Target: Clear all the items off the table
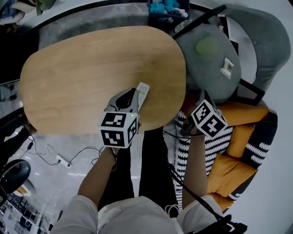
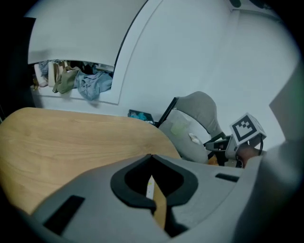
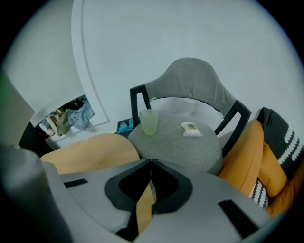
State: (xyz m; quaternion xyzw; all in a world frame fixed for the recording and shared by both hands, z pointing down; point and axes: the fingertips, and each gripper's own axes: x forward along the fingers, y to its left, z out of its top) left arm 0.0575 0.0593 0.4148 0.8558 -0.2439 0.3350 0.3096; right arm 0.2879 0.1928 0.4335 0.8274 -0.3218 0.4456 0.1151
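A white remote (image 1: 142, 94) lies on the oval wooden table (image 1: 82, 77) near its front edge. My left gripper (image 1: 133, 94) hovers right beside the remote, shut with its tips together. In the left gripper view a strip of the remote (image 2: 150, 186) shows under the left gripper (image 2: 151, 156). My right gripper (image 3: 151, 161) is off the table's right end, shut and empty. It faces a grey chair seat (image 3: 180, 144) that carries a pale green cup (image 3: 148, 121) and a small white packet (image 3: 191, 128). The head view shows the cup (image 1: 208, 45) and the packet (image 1: 227, 67) as well.
Orange cushions (image 1: 240, 137) and a black-and-white striped one lie on a seat right of the person. A dark bin (image 1: 167, 10) with blue things stands beyond the table. Cables and a power strip (image 1: 62, 160) lie on the floor at the left.
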